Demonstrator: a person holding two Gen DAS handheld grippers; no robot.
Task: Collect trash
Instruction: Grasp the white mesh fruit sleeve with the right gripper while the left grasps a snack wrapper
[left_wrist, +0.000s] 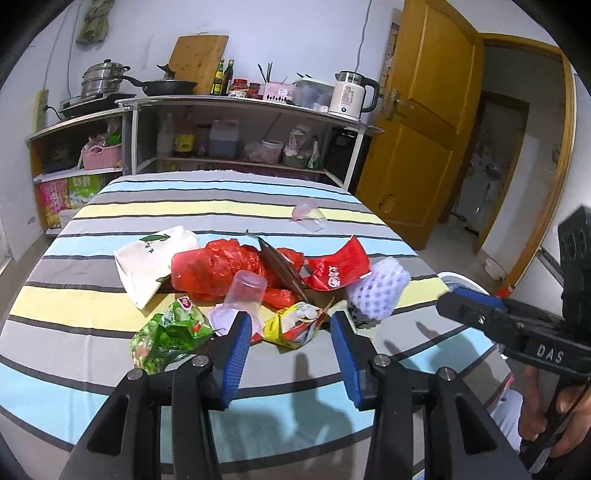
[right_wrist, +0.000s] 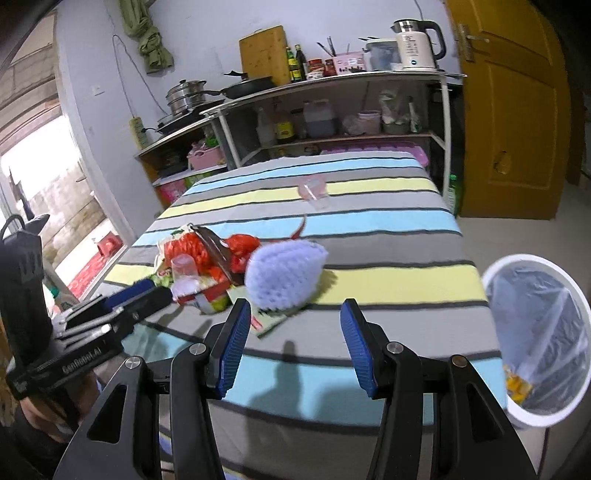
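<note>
Both tools are hovering over the near edge of the table (left_wrist: 92, 306), which is wearing a striped cloth in grey, blue and yellow. The left tool (left_wrist: 291, 326) is standing with its blue pads wide apart and nothing between them, pointing at the trash pile; the right tool (right_wrist: 295, 314) is likewise spread apart and holding nothing. The pile is sitting mid-table: a crumpled red plastic bag (left_wrist: 218, 264), a clear plastic cup (left_wrist: 245, 291) lying upside down against it, a green snack wrapper (left_wrist: 168, 334) just beside the left pad, a yellow snack wrapper (left_wrist: 291, 325) between the pads in the left wrist view, a torn red packet (left_wrist: 338, 267), a white foam fruit net (left_wrist: 378, 291) at the right end, and a white printed bag (left_wrist: 151, 260) at the left end. A second clear cup (left_wrist: 310, 214) is lying on its side well apart, farther back. A white bin with a clear liner (right_wrist: 535, 332) is standing off the table's right edge (something yellow is showing at its bottom, too blurred to name).
</note>
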